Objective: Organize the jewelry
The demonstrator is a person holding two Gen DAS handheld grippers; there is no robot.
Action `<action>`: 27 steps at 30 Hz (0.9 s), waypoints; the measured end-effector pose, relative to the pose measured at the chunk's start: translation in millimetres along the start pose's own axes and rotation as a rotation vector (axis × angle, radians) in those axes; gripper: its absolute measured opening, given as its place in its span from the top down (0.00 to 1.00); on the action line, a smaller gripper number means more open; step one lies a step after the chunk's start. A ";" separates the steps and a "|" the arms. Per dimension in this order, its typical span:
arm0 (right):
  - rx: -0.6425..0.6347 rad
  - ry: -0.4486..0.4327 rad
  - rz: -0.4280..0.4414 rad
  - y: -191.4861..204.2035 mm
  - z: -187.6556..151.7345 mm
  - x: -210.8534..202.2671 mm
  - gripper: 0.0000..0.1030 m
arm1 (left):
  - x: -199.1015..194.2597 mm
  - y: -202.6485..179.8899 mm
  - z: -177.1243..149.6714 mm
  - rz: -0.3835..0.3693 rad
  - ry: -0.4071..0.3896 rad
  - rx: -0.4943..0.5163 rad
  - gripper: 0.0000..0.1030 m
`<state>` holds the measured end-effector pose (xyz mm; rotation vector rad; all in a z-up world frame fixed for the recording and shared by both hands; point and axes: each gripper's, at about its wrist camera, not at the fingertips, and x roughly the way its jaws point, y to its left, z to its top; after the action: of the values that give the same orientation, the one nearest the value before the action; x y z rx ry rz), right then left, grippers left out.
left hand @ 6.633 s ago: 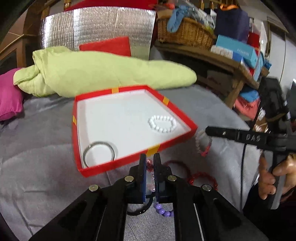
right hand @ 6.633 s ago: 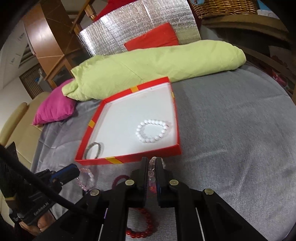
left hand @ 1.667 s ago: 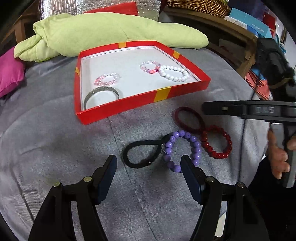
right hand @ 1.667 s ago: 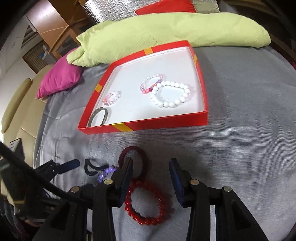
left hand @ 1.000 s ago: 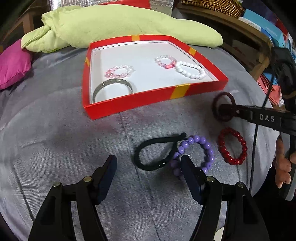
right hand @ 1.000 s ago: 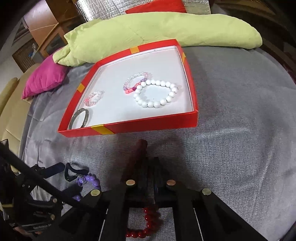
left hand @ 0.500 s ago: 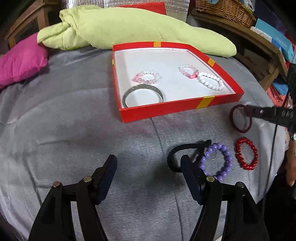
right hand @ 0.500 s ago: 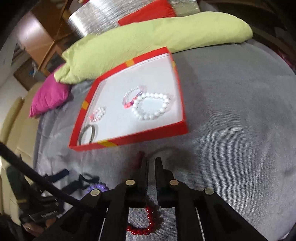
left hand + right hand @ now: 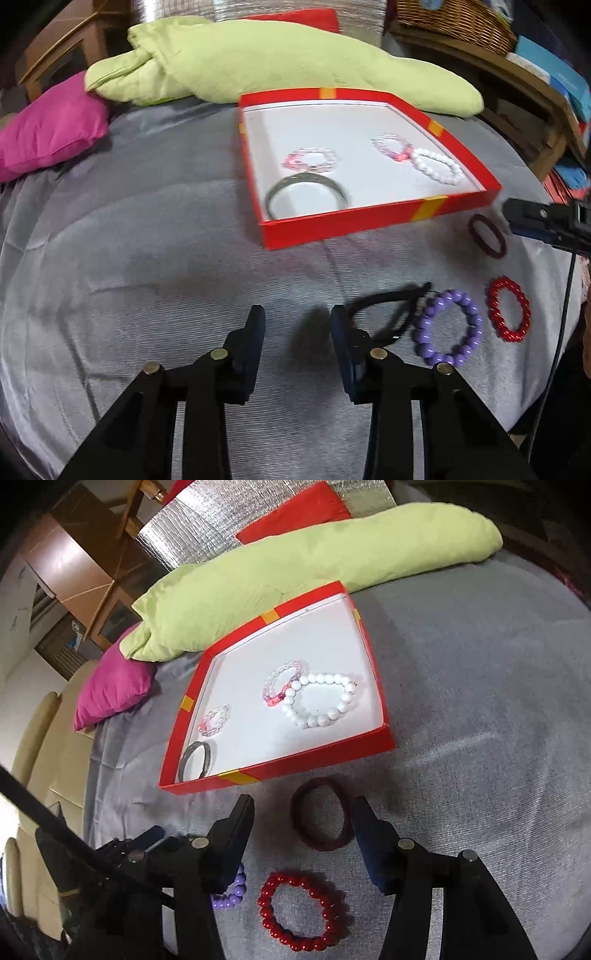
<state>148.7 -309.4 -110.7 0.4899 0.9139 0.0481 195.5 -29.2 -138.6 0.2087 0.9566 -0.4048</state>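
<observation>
A red box (image 9: 369, 221) with a white floor holds a silver bangle (image 9: 306, 192), a pink bracelet (image 9: 314, 160), a pink-purple bracelet (image 9: 391, 146) and a white pearl bracelet (image 9: 437, 166). On the grey cloth in front lie a black hair tie (image 9: 388, 306), a purple bead bracelet (image 9: 448, 328), a red bead bracelet (image 9: 301, 912) and a dark red band (image 9: 321, 814). My right gripper (image 9: 303, 808) is opening; the dark red band lies loose between its fingers. My left gripper (image 9: 297, 321) is closing on nothing, just left of the hair tie.
A light green bundle of cloth (image 9: 280, 62) and a magenta cushion (image 9: 48, 125) lie behind the box. A wooden shelf with a wicker basket (image 9: 454, 18) stands at the back right. The right gripper's tip (image 9: 535, 218) reaches in beside the box's right corner.
The right gripper has gone from shut on the dark red band to open, and the band now lies on the cloth before the box. The left jaws have narrowed.
</observation>
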 end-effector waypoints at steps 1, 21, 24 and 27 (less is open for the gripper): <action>-0.008 -0.001 -0.025 0.8 0.0 1.2 0.43 | 0.2 2.0 0.0 0.013 0.002 -0.007 0.63; -0.179 0.025 -0.236 7.8 -12.3 24.0 0.88 | -0.3 -31.0 -8.5 -0.106 0.020 0.136 0.39; -0.175 0.029 -0.232 6.8 -12.1 23.0 0.88 | -1.4 -36.8 -9.4 -0.112 0.011 0.159 0.61; -0.171 0.034 -0.224 5.4 -13.0 21.6 0.88 | -3.0 -40.9 -9.1 -0.108 -0.001 0.167 0.70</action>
<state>153.0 -294.2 -131.1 0.2271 0.9838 -0.0687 169.9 -62.4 -141.1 0.3088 0.9361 -0.5851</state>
